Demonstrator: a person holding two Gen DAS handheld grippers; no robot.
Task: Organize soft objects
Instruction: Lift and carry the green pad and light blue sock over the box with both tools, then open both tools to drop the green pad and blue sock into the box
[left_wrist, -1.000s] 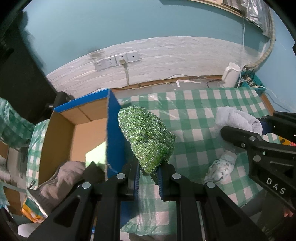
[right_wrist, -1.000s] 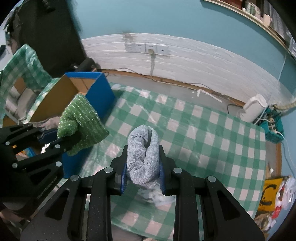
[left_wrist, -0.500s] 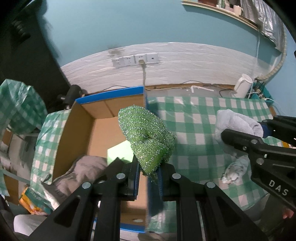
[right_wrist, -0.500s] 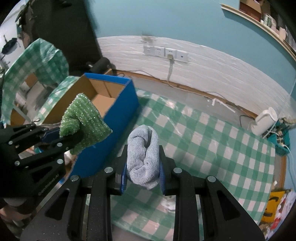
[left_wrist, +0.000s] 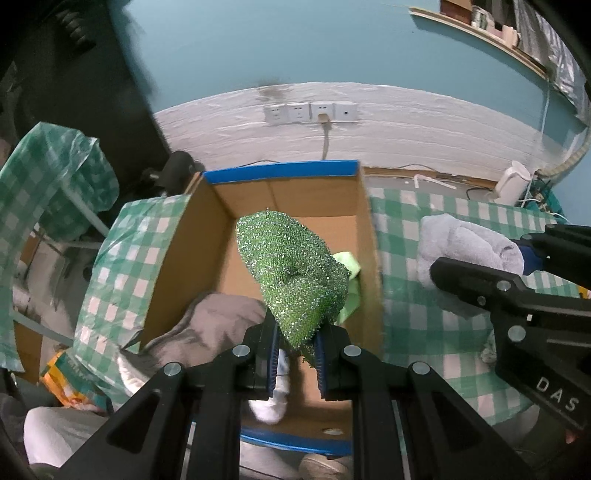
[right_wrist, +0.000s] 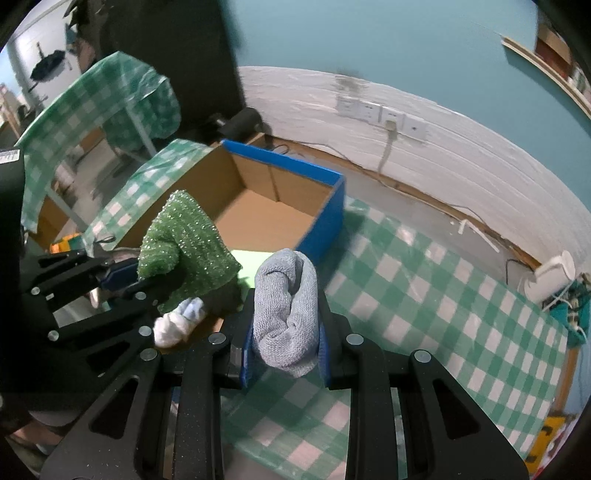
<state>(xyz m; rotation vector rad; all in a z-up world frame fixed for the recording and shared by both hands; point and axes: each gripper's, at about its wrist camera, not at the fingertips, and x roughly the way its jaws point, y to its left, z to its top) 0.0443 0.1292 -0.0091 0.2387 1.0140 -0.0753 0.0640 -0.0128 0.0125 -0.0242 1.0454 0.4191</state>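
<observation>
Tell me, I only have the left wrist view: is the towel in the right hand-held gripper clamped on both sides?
Observer: Yes. The right wrist view shows both blue pads of the right hand-held gripper pressing on the grey towel roll, one on each side.
Operator: And the white lump under the left hand-held gripper, below the green cloth?
Observer: It is a small white bundle with a pale blue end. It seems to lie in the near end of the cardboard box.
</observation>
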